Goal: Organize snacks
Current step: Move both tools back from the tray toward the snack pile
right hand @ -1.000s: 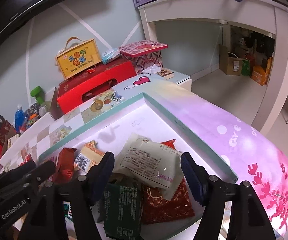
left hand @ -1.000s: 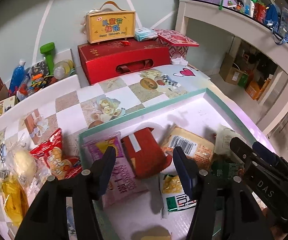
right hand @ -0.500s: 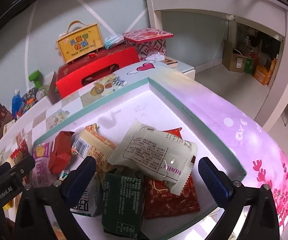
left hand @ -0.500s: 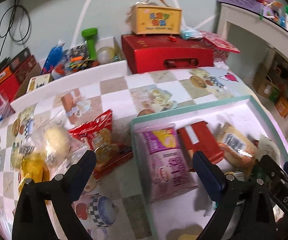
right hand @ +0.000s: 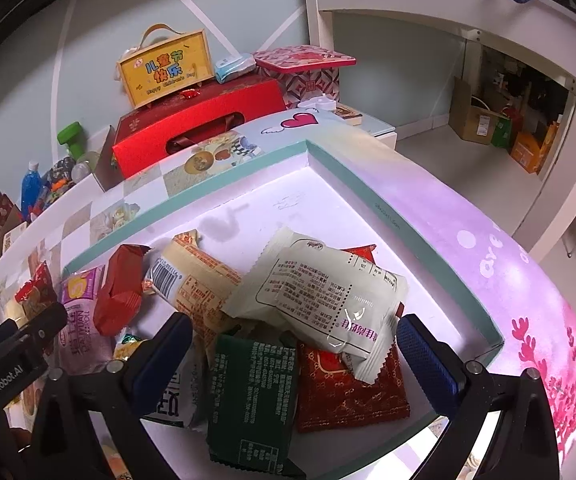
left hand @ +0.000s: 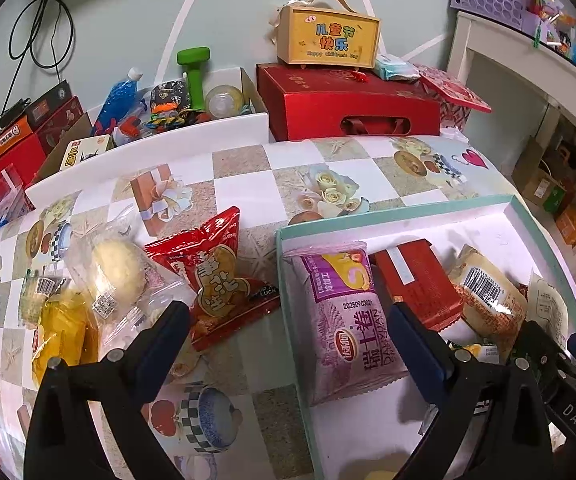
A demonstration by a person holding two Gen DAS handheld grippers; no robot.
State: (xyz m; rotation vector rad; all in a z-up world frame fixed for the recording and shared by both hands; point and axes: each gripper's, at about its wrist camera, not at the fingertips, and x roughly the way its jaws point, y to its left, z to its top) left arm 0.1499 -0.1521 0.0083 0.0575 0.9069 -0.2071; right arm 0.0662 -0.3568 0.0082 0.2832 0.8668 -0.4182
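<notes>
A teal-rimmed white box holds several snack packets. In the left wrist view my left gripper stands open above the box's left rim, nothing between its fingers. A purple packet and a red packet lie inside; a red peanut bag, a clear-wrapped bun and a yellow packet lie outside on the table. In the right wrist view my right gripper is open over a cream packet, a dark green packet and a red patterned sachet.
A red gift box with a yellow carry box on top stands at the table's far edge. A cardboard box with a blue bottle and a green dumbbell sits far left. A white shelf unit stands to the right.
Both grippers have opened wide. The left gripper swung left, so the loose snacks on the table came into view. The cream packet now lies free in the box.
</notes>
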